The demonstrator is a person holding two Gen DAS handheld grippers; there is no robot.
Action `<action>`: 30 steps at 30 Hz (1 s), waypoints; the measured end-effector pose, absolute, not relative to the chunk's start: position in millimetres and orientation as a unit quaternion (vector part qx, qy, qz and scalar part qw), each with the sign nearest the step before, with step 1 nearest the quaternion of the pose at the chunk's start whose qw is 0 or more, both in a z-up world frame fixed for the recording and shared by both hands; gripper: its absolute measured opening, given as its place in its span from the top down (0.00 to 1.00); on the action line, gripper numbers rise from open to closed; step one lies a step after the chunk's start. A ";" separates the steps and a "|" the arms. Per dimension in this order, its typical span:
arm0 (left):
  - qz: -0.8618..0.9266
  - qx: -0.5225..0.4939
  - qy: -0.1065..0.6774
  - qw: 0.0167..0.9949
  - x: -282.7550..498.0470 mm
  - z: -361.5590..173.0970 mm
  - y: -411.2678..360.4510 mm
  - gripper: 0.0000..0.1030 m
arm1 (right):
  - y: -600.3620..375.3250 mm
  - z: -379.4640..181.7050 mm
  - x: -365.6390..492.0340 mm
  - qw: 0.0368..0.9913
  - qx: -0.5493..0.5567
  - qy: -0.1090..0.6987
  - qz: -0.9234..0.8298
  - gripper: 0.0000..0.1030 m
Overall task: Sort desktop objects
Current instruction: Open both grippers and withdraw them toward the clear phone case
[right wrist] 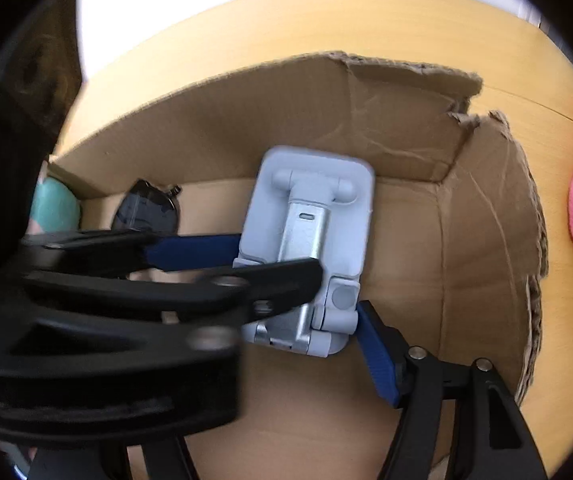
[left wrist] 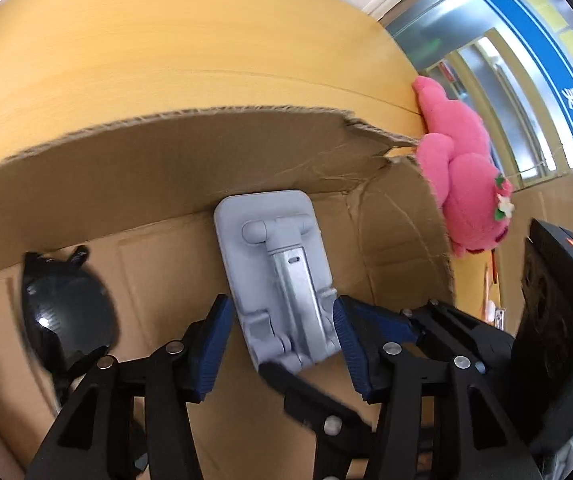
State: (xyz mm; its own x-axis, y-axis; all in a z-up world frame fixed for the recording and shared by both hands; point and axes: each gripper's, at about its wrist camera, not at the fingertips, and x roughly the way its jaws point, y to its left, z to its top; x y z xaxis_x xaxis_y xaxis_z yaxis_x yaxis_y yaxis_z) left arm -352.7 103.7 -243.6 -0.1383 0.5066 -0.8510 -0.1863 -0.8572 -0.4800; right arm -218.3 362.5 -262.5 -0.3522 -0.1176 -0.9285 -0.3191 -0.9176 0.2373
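Observation:
A grey folding phone stand [left wrist: 276, 276] lies flat on the floor of an open cardboard box [left wrist: 158, 160]. My left gripper [left wrist: 282, 340] is open, its blue pads either side of the stand's near end, not clearly pressing it. A black finger crosses under the stand in this view. In the right wrist view the stand [right wrist: 310, 240] sits between my right gripper's blue pads [right wrist: 378, 356]; the right gripper [right wrist: 286, 292] looks open around it, the left gripper's black arm crossing in front. Dark sunglasses [left wrist: 62, 316] lie in the box to the left.
A pink plush toy [left wrist: 462, 168] lies on the wooden table [left wrist: 166, 40] by the box's torn right corner. A teal object [right wrist: 54, 208] is at the box's far left. A black device [left wrist: 558, 312] stands at right. Windows lie beyond.

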 end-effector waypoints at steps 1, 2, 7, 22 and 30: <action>0.750 -0.607 -0.125 0.231 -346.1 -233.9 100.9 0.41 | 362.1 -258.4 -215.5 0.064 -0.562 0.196 0.801 0.37; 0.755 -0.602 -0.121 0.230 -341.6 -226.9 97.6 0.38 | 361.7 -253.8 -212.0 0.066 -0.557 0.202 0.803 0.37; 0.787 -0.565 -0.113 0.219 -285.0 -179.2 64.4 0.31 | 348.9 -217.9 -185.4 0.071 -0.532 0.196 0.820 0.36; 0.846 -0.527 -0.071 0.050 -64.9 -90.8 -37.7 0.16 | 267.0 -144.3 -57.3 0.053 -0.535 0.172 0.825 0.33; 0.880 -0.472 -0.048 0.032 -17.9 -32.9 -38.6 0.99 | 238.0 -58.0 -33.1 0.059 -0.457 0.117 0.880 0.92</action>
